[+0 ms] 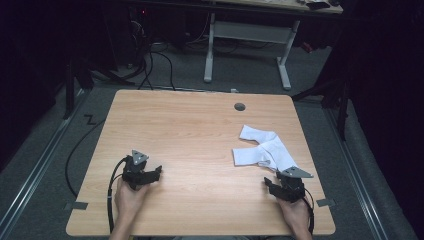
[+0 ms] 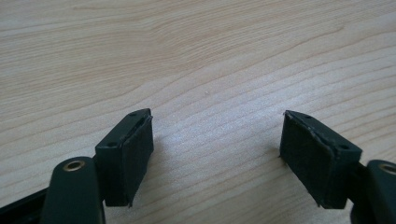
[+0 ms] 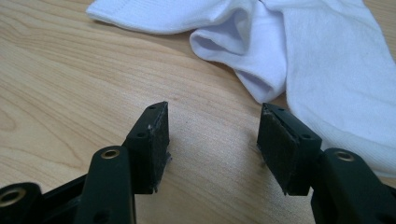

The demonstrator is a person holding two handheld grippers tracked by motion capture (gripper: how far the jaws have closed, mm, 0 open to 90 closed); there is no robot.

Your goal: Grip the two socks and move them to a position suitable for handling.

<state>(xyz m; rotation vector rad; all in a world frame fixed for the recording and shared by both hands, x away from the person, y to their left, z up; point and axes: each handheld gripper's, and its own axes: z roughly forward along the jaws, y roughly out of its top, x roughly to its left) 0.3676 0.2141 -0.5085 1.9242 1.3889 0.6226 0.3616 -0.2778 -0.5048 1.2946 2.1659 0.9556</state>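
Two white socks (image 1: 262,148) lie overlapped on the right half of the wooden table (image 1: 190,130). My right gripper (image 1: 278,181) rests low on the table just in front of them, open, with bare wood between its jaws. In the right gripper view the socks (image 3: 299,51) lie just beyond the gripper (image 3: 212,135), one cuff opening towards me. My left gripper (image 1: 150,173) sits at the front left of the table, held by a hand, far from the socks. In the left gripper view it (image 2: 217,140) stands open over bare wood, nothing between its pads.
A round grey cable hole (image 1: 239,106) is near the table's far edge. Black cables trail off the front edge by each hand. Beyond the table stand a white desk frame (image 1: 247,45) and floor cables in a dark room.
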